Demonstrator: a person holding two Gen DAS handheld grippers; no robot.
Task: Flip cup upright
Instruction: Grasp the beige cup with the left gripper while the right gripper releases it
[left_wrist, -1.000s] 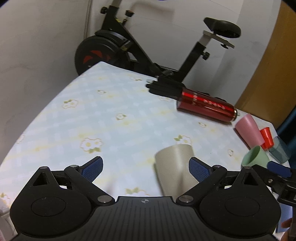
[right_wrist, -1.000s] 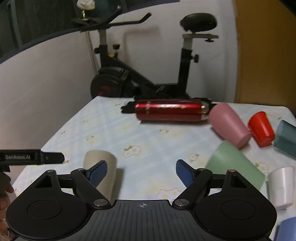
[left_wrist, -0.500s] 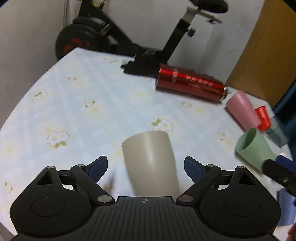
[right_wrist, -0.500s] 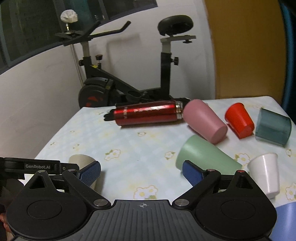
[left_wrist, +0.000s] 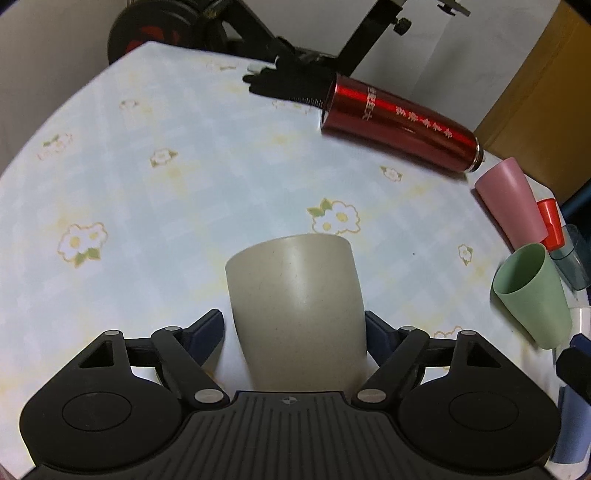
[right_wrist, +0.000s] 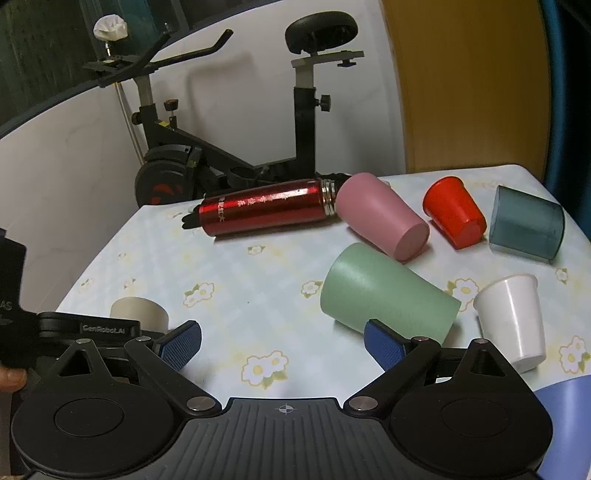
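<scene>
A beige cup (left_wrist: 295, 306) stands upside down on the flowered tablecloth (left_wrist: 184, 192), flat base up. My left gripper (left_wrist: 293, 328) is open around it, one blue pad on each side near its lower part, small gaps showing. In the right wrist view the same cup (right_wrist: 138, 308) shows at the left behind the left gripper's body. My right gripper (right_wrist: 282, 341) is open and empty above the cloth, its right pad close to a green cup (right_wrist: 388, 291) lying on its side.
A red flask (right_wrist: 266, 210), a pink cup (right_wrist: 384, 221), a red cup (right_wrist: 454, 210), a dark translucent cup (right_wrist: 526, 225) and a white cup (right_wrist: 513, 317) lie or stand at the right. A black glove (left_wrist: 288, 81) lies at the far edge. An exercise bike stands beyond.
My left gripper has moved forward and down so the beige cup now sits between its pads. The right gripper has drifted right and nearer to the green cup.
</scene>
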